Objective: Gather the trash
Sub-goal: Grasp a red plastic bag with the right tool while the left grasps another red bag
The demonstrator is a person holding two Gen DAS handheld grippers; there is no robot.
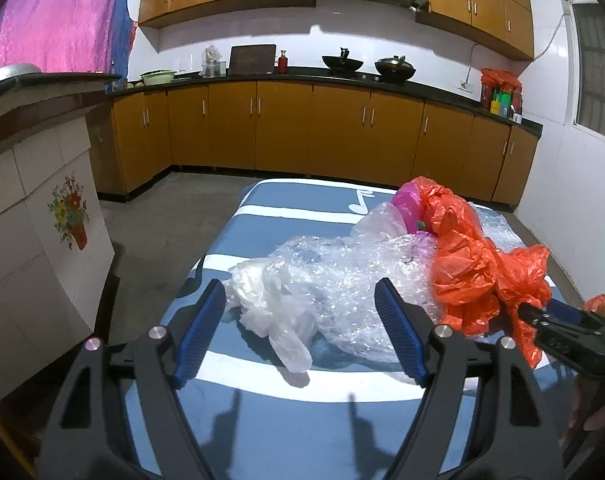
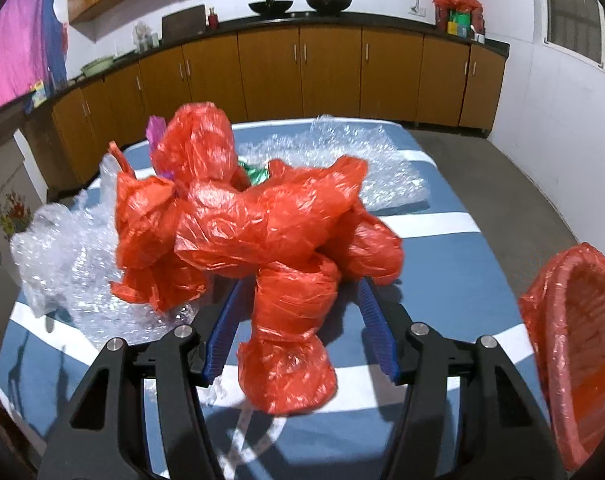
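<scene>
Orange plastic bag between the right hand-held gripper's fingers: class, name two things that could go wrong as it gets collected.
1. The jaws stand wide around the orange plastic bag; the right hand-held gripper may pinch only a thin, slippery fold and lose it.
2. The bag lies tangled against the bubble wrap, which could drag along or slide off the blue table.

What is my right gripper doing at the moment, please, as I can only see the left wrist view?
Observer: The right gripper is open, with a twisted part of the orange plastic bag lying between its fingers, unclamped.
Operator: Thank you. Is there anywhere nearby to drop it?
Observer: Yes, a basket lined with orange plastic sits to the gripper's right, beside the blue-covered table.
</scene>
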